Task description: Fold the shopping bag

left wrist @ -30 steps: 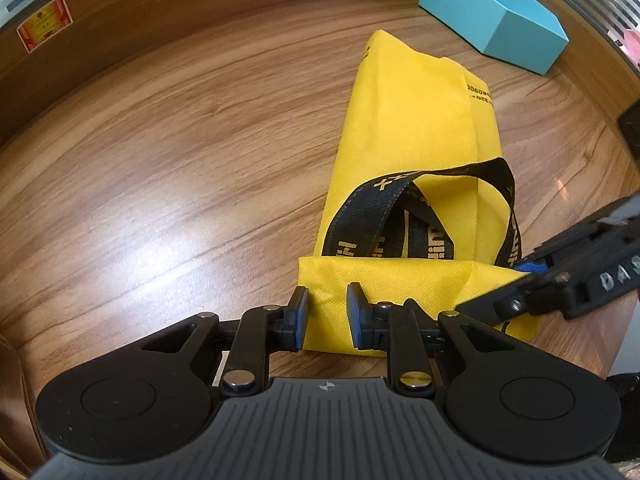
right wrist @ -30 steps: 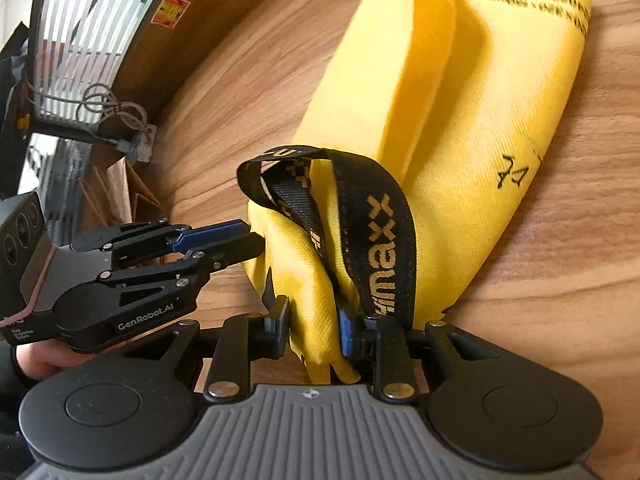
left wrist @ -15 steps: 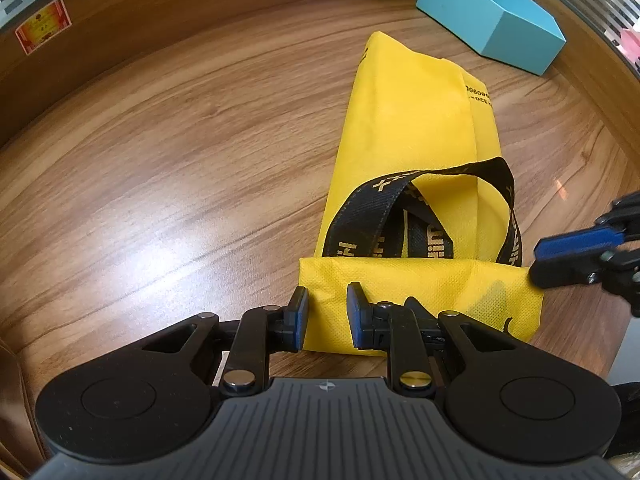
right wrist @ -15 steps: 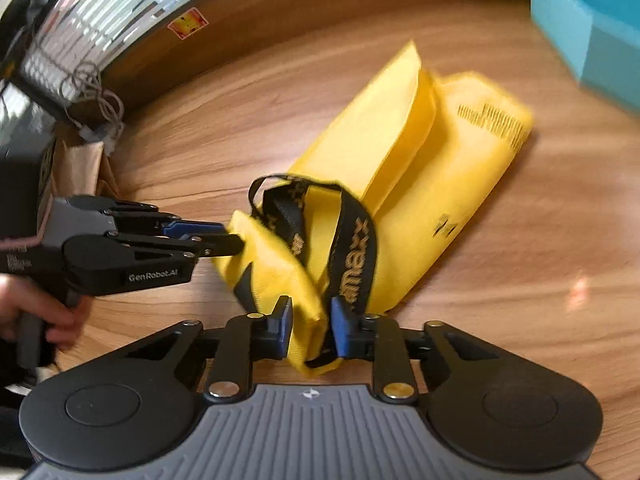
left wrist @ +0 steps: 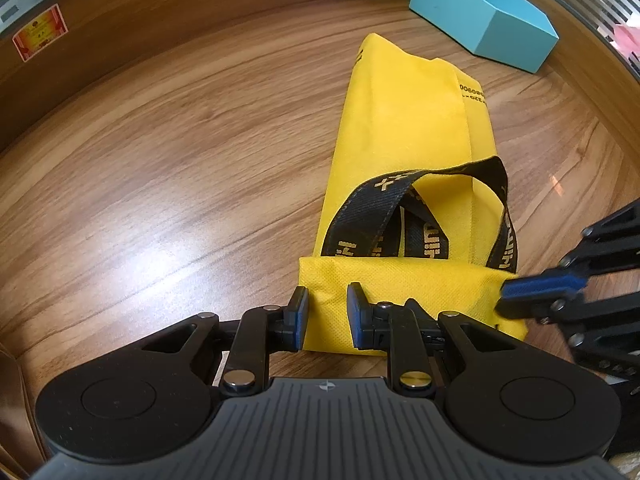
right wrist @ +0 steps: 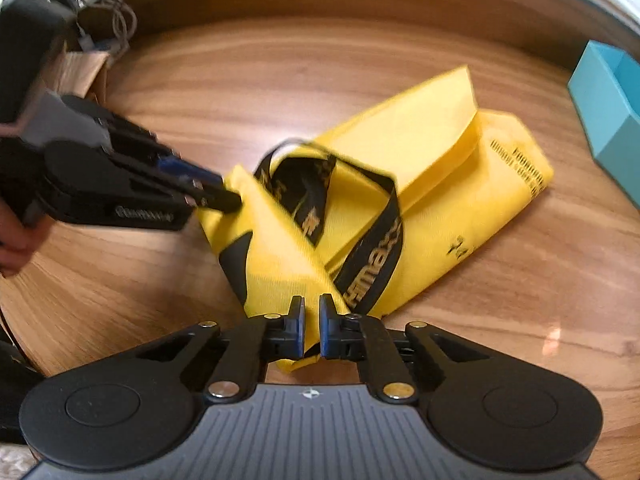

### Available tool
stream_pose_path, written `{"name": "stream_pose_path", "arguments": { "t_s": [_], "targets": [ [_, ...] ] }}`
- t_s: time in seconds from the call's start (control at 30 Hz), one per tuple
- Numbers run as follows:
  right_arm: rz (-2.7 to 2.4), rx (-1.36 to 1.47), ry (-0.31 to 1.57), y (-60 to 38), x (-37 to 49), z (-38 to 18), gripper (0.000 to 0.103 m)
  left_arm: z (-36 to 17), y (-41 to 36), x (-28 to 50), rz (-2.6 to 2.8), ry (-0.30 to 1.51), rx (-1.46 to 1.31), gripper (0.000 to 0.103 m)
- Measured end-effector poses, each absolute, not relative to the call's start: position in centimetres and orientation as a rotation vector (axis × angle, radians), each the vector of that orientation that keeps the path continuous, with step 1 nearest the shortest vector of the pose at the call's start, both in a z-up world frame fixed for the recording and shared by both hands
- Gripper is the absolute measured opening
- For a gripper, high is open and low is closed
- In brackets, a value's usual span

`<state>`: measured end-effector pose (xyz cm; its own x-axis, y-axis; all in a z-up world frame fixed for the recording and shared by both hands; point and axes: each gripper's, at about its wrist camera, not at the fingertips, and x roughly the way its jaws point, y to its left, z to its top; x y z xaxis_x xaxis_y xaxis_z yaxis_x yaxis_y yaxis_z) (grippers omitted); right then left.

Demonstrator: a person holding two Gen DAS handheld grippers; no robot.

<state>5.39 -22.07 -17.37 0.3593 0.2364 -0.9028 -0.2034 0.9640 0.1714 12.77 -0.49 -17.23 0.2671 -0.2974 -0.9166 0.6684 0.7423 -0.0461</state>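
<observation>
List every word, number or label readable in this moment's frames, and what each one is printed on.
"max", gold lettering, start of the word hidden: black handle strap of the yellow bag.
Digit string, partly "0809", cut off at the fold: bag edge.
Small black mark: bag face, unreadable.
White brand lettering: left gripper body, blurred.
Red-and-yellow sticker on the wall: too small.

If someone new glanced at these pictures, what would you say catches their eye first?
The bright yellow bag lying folded lengthwise on the wooden table, its black straps looped at the near end. The left claw straddles one near corner, while the right claw is closing on the other corner, yellow fabric between its pads. A teal box sits at the far right edge.
</observation>
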Motion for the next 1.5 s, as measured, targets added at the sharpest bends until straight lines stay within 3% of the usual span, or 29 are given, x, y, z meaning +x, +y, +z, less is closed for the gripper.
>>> {"name": "stream_pose_path", "arguments": {
  "t_s": [0.3, 1.3, 1.5],
  "targets": [
    [0.286, 0.06, 1.177, -22.2, 4.9, -18.4, 0.006, -16.4, -1.0, 12.0, -0.763, 1.052, 0.456, 0.026],
    [0.415, -0.189, 1.15, -21.9, 6.1, -18.3, 0.0, -16.4, -0.9, 9.5, -0.685, 1.166, 0.436, 0.027],
    [0.431, -0.205, 1.143, -22.3, 6.6, -18.1, 0.0, -16.1, -0.8, 8.4, -0.715, 1.111, 0.479, 0.028]
  ]
}}
